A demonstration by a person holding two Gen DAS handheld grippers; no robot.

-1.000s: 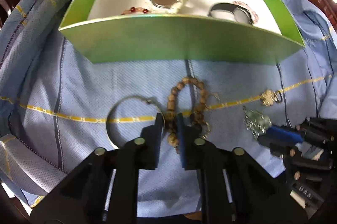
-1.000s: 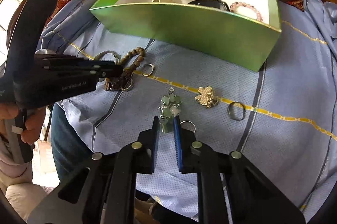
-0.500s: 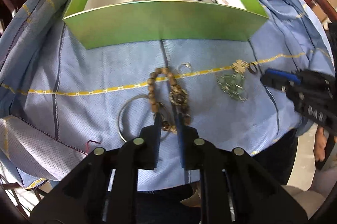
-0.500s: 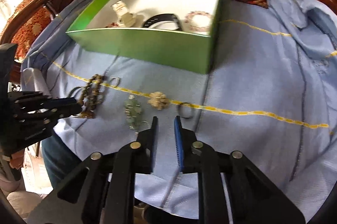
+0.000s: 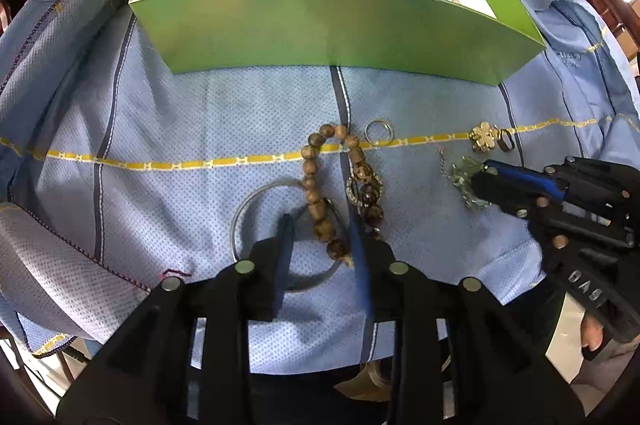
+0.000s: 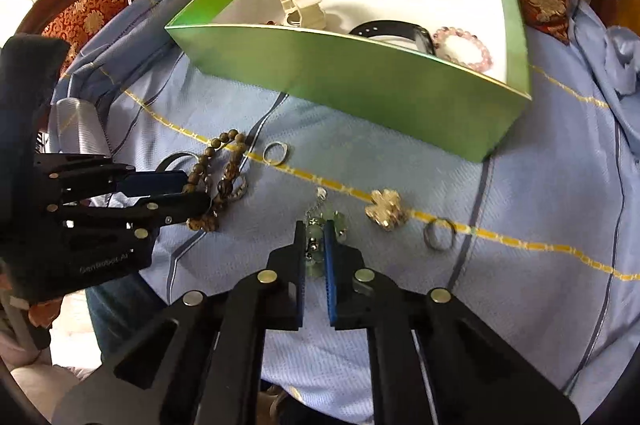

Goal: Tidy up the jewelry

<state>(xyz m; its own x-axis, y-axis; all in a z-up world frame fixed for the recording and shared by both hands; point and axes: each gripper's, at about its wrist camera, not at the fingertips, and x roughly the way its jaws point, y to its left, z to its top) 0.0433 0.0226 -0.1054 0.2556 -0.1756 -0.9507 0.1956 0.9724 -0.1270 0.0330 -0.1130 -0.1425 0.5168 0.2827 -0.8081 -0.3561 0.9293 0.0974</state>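
Here the green-bead pendant (image 6: 320, 237) lies on the blue cloth (image 6: 520, 193), pinched in the right gripper (image 6: 314, 229). The left gripper (image 5: 320, 225), its jaws opening, straddles the wooden bead bracelet (image 5: 320, 193). Only the right view shows the pink bracelet (image 6: 464, 47) in the green box (image 6: 360, 85).

Left gripper (image 5: 320, 241): jaws, pinched close on the near end of the wooden bead bracelet (image 5: 332, 193) in both earlier views, are now opening and stand apart either side of the bead loop, pads not pressing it; the beads lie on the blue cloth (image 5: 160, 113) in a loop pulled out longer toward 12 o'clock than a second ago. Right gripper (image 6: 314, 245): half a second ago it hung open over bare cloth with the green bead charm (image 6: 320, 225) off at its 10 o'clock; now it is back over the charm with jaws closed on it.
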